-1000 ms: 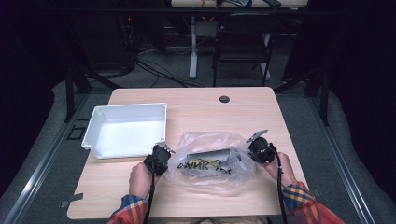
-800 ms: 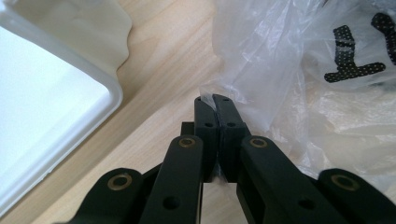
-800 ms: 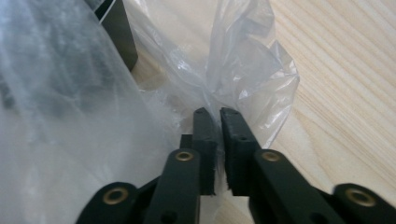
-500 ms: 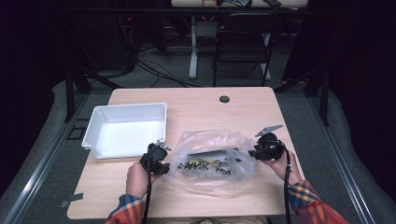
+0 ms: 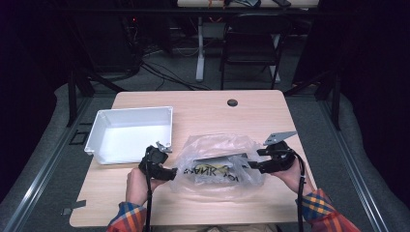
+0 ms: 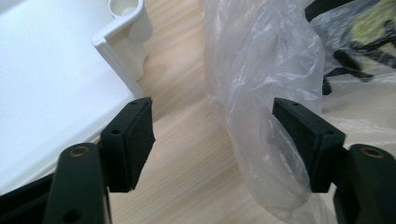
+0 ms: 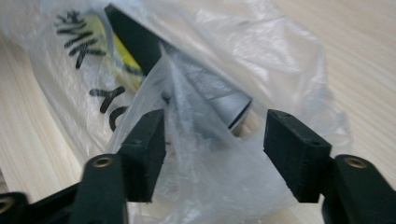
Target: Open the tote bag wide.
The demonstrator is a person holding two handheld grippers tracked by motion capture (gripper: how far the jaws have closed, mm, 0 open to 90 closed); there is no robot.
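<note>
- The table (image 5: 203, 108) carries a white bin (image 5: 130, 135) at the left and a clear plastic bag (image 5: 220, 162) in the middle, near the person's edge.
- The bag lies flat on the wood, just beside the bin's right wall but apart from it. Inside it are a dark flat item and a yellow printed pack (image 5: 215, 170); I cannot tell what either is.
- Progress, as I judge it: the bag is set down and both grippers have let go of it, so the placing or straightening of the bag looks done. The bin is empty, so if the contents are meant for it, all of that is left.
- Left gripper (image 5: 169, 173): at the bag's left edge. In the left gripper view its jaws have just been opening and stand well spread; a fold of bag film (image 6: 261, 93) hangs between them, closer to the right-hand pad, but no pad pinches it.
- Right gripper (image 5: 251, 166): at the bag's right edge. Its jaws too have just been opening and stand wide; a crumpled peak of film (image 7: 187, 107) rises between the pads, loose, gripped by neither.
</note>
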